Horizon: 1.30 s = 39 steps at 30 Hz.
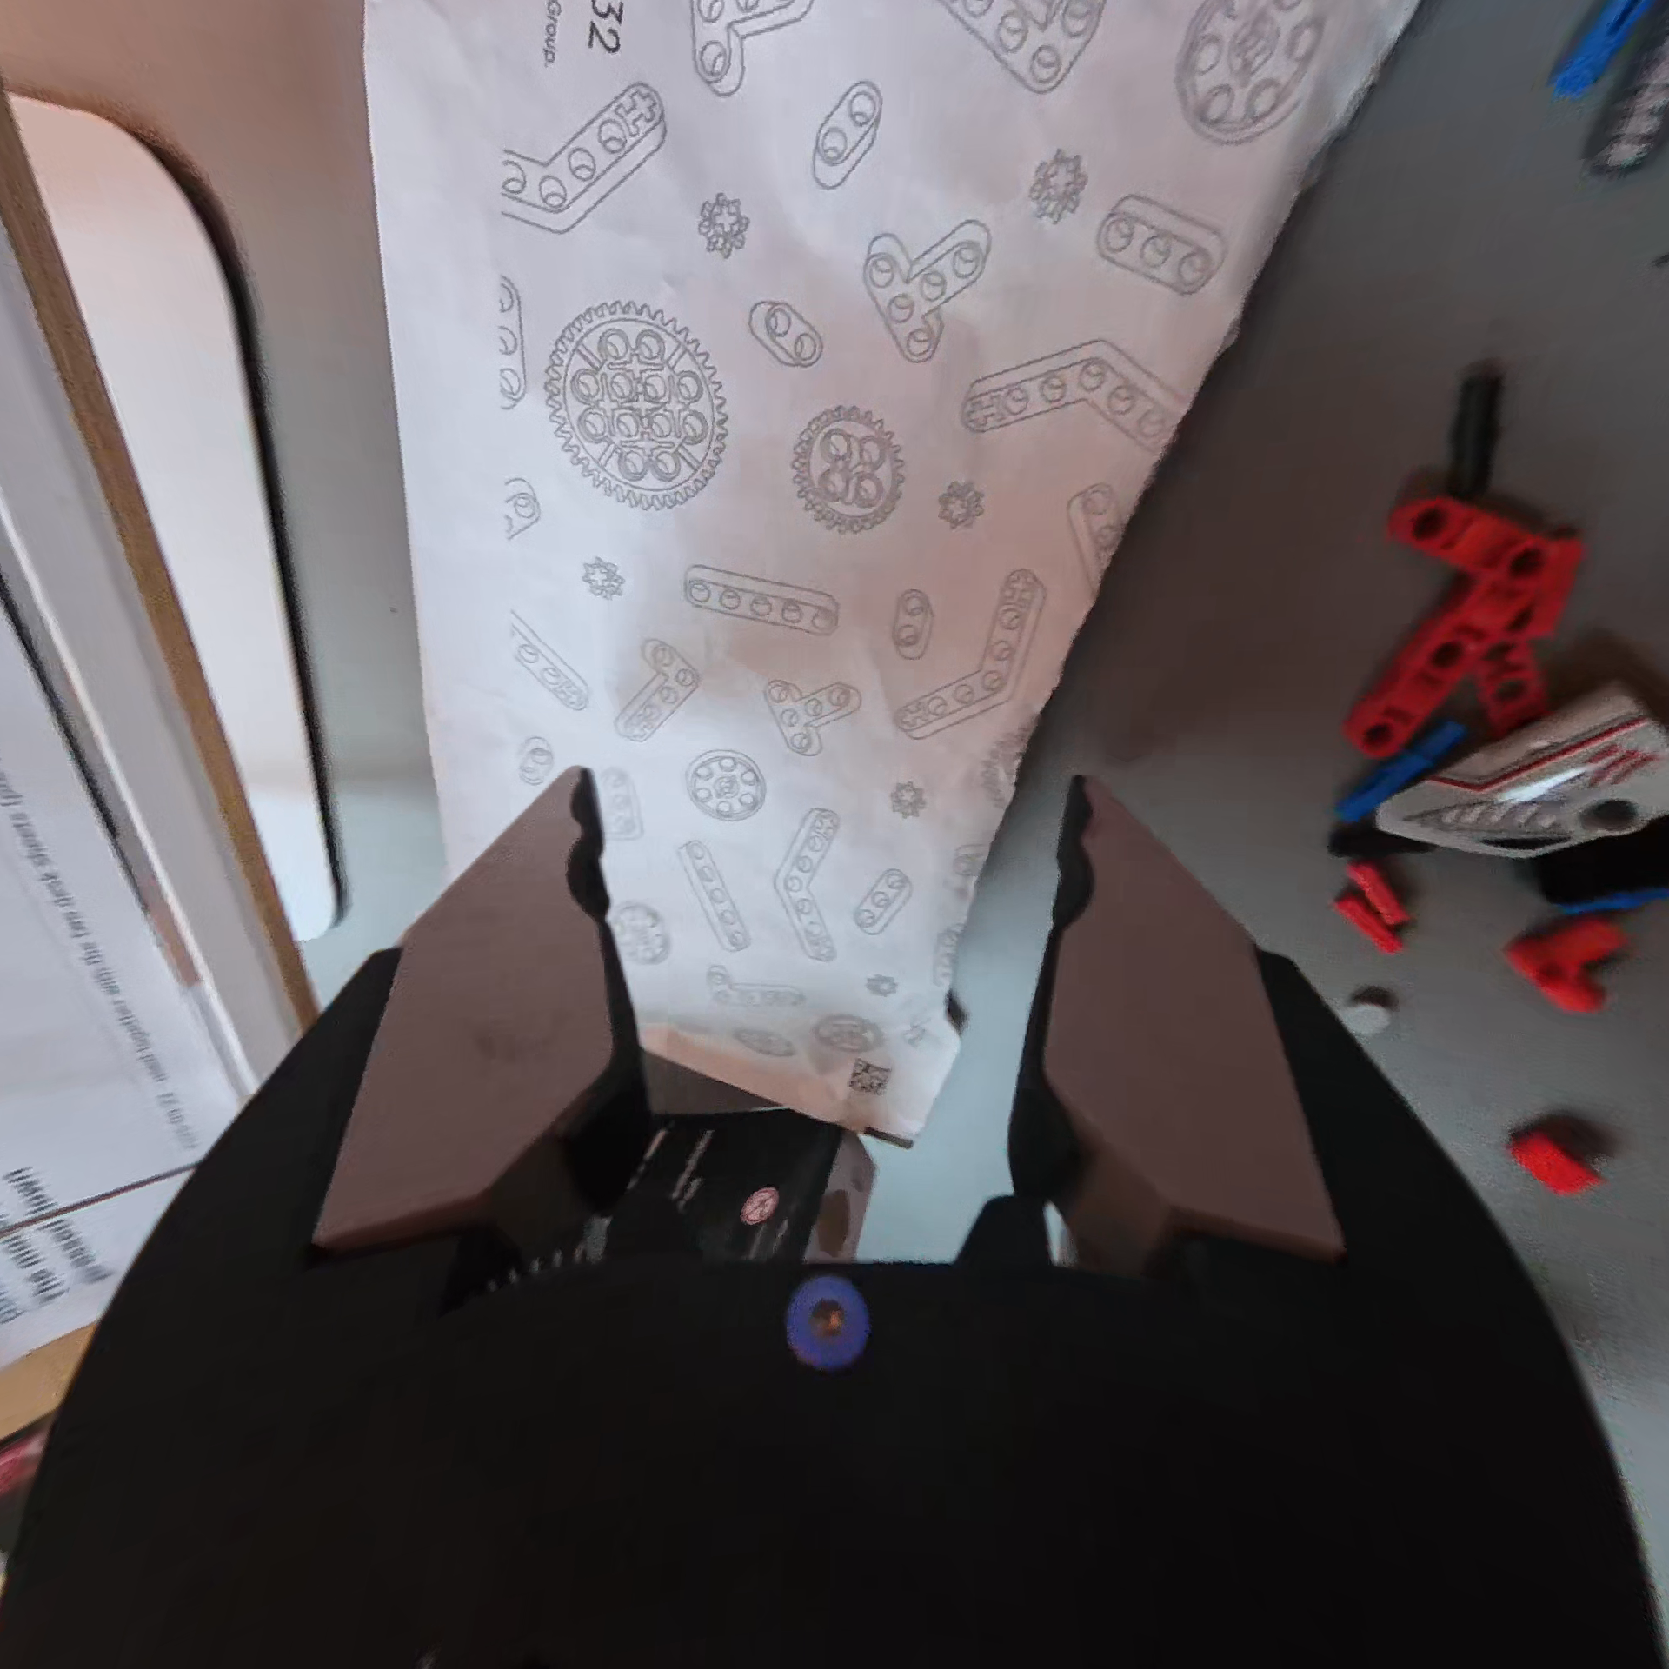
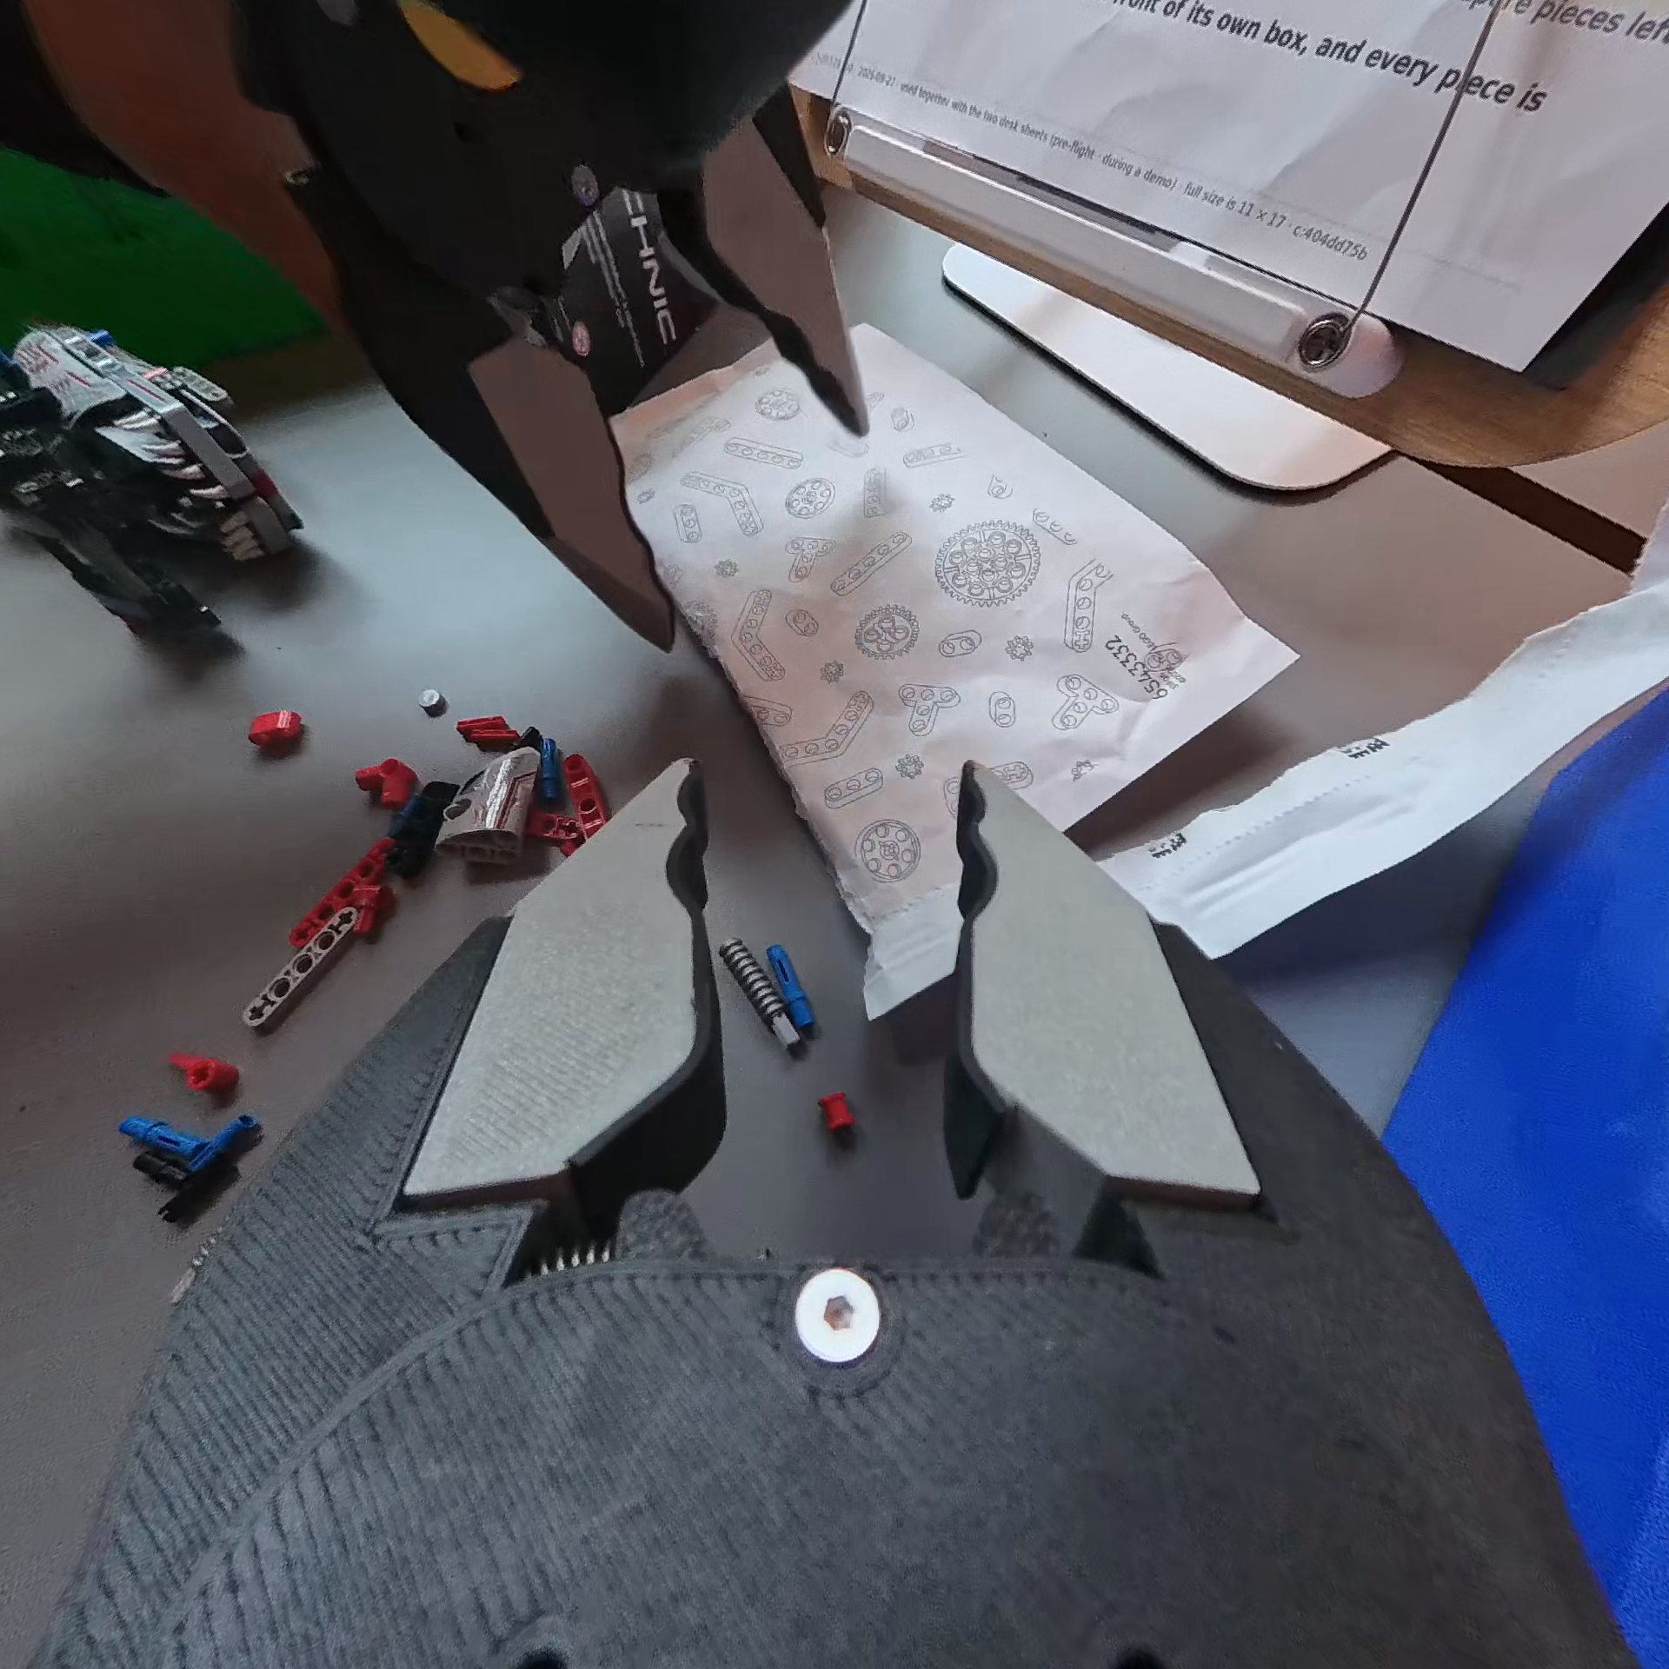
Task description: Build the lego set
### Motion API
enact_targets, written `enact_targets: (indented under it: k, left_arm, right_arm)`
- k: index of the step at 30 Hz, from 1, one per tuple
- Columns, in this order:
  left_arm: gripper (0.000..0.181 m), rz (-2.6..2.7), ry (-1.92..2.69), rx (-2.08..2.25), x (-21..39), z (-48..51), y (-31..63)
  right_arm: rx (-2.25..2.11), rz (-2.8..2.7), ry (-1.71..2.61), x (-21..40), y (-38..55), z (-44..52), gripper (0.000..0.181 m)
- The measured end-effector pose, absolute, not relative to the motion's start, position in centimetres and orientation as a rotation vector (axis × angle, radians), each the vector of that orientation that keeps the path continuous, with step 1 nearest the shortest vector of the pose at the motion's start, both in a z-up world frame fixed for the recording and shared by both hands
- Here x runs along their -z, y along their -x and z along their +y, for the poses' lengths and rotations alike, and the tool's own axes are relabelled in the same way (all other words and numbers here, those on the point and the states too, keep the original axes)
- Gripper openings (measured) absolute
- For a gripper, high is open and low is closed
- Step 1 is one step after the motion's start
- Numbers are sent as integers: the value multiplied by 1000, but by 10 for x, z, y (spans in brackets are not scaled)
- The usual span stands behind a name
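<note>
White paper bag (image 2: pixel 912 632) lies flat mid-table under the left gripper (image 1: pixel 826 867), fingers spread, empty. The right gripper (image 2: pixel 826 840), likewise released, hovers near; loose lego pieces (image 2: pixel 470 813) lie left.

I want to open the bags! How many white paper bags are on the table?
2. A printed bag lies ahead of the right gripper; a plainer one lies to its right. More may be hidden.
</note>
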<state>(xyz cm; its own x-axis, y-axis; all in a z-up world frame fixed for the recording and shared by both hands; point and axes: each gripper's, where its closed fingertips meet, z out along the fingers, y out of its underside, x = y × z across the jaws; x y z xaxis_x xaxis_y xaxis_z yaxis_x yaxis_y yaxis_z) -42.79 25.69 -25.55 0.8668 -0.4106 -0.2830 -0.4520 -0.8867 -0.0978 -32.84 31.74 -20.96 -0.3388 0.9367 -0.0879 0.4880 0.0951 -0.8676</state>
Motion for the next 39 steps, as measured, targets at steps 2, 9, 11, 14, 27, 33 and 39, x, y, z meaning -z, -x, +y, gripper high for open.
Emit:
enact_targets:
  k: [2,9,11,14,27,33,39]
  left_arm:
    - [98,725,2816,-500,252,257,432]
    - [86,686,2599,-848,244,249,429]
    - [82,678,2572,-942,242,247,432]
    - [81,673,2564,-984,241,245,433]
    - [36,719,2523,-1052,240,254,440]
    - [16,700,2573,-1036,254,256,451]
    - [19,659,2578,-1030,253,260,463]
  right_arm:
    - [-1195,-1877,1390,208,328,316,53]
    - [-1218,-1873,1385,204,328,314,53]
    - [-1225,-1871,1387,204,328,314,52]
    - [-1231,-1868,1390,204,328,314,52]
    - [-1246,-1865,1383,201,327,312,52]
    - [-1251,-1863,1381,200,327,312,52]
    - [-1252,-1864,1380,199,327,312,52]
